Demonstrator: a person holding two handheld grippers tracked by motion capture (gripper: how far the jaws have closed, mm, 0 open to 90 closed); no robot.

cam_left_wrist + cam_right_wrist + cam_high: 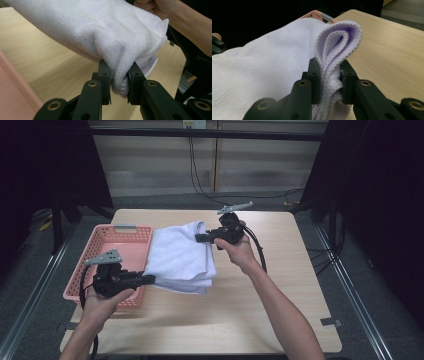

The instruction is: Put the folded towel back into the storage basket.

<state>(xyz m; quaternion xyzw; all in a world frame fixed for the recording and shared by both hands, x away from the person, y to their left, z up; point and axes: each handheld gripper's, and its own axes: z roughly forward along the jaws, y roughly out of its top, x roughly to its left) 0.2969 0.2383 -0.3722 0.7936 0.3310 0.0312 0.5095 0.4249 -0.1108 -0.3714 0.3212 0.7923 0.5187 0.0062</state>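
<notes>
A folded white towel (180,256) hangs between my two grippers above the wooden table (280,310). My left gripper (148,280) is shut on the towel's near left edge, beside the pink basket (122,245). In the left gripper view the towel (100,32) bulges between the black jaws of the left gripper (119,82). My right gripper (200,238) pinches the far right edge. The right gripper view shows the folded hem of the towel (337,42) squeezed in the right gripper (329,80), with several layers looped above the pads.
The pink perforated basket stands at the table's left side, partly under the towel's left end. Bare table lies to the right and front. Black cables (260,255) trail from the right gripper. Dark curtains and rails flank the table.
</notes>
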